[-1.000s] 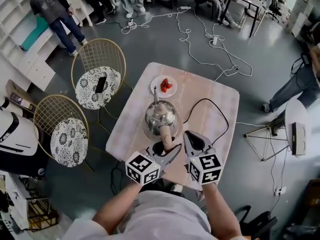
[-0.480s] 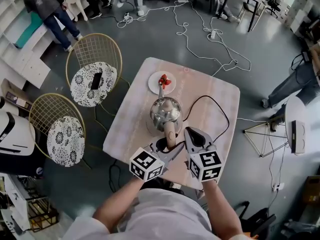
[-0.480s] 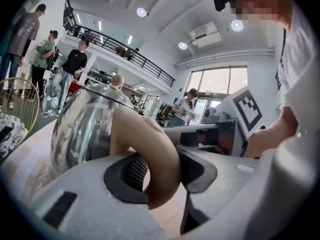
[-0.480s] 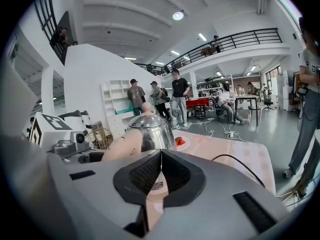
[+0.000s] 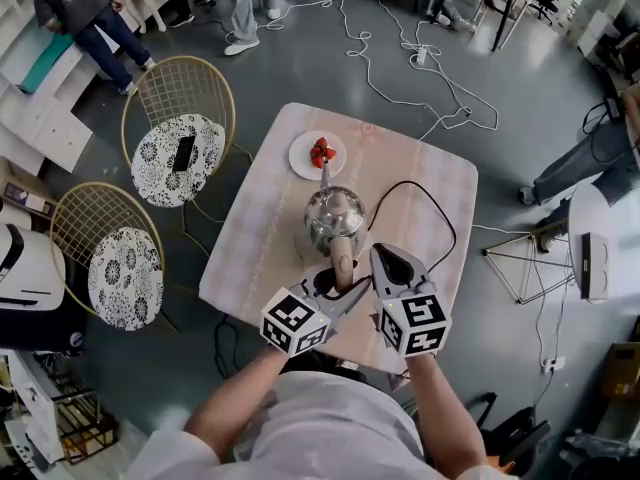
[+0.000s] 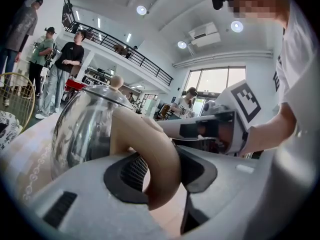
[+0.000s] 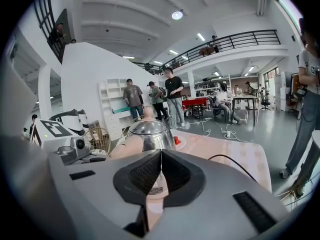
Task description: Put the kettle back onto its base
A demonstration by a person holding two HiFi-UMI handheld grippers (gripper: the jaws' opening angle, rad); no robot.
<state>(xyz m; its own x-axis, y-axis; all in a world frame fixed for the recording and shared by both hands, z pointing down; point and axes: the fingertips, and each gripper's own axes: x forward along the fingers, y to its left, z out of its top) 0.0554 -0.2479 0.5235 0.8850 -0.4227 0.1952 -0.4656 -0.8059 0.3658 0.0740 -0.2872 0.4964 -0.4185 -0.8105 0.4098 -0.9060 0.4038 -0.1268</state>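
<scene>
The table (image 5: 258, 230) in front of you is pale pink, with round corners. It stands on a grey floor (image 5: 300, 58) in a big, bright room. White cables (image 5: 392, 80) lie in loops on that floor, and some people (image 5: 72, 8) stand far off by white shelves.

The kettle (image 5: 333, 216) is shiny and sits near the middle of the table, over its base (image 5: 304, 248). You cannot tell if it rests on the base or hangs just above it. A black cord (image 5: 404, 182) curls over the table to the right of the kettle.

Your left hand-held gripper (image 5: 345, 288) grasps the kettle by its tan handle (image 6: 150, 154). One pad sits on each side of the handle. Your right hand-held gripper (image 5: 388, 264) is clenched tight with nothing inside. It is just beside the handle, on the right, and points at the kettle.

A white plate (image 5: 303, 160) with red strawberries (image 5: 321, 152) stands behind the kettle, close to its spout. Nothing lies between the plate and the kettle.

Two gold wire chairs stand left of the table. The far chair (image 5: 180, 108) has a dark phone (image 5: 184, 153) on its spotted cushion. The near chair (image 5: 92, 230) has a spotted cushion too. A thin metal stand (image 5: 520, 260) is on the floor to the right, well apart from the table.
</scene>
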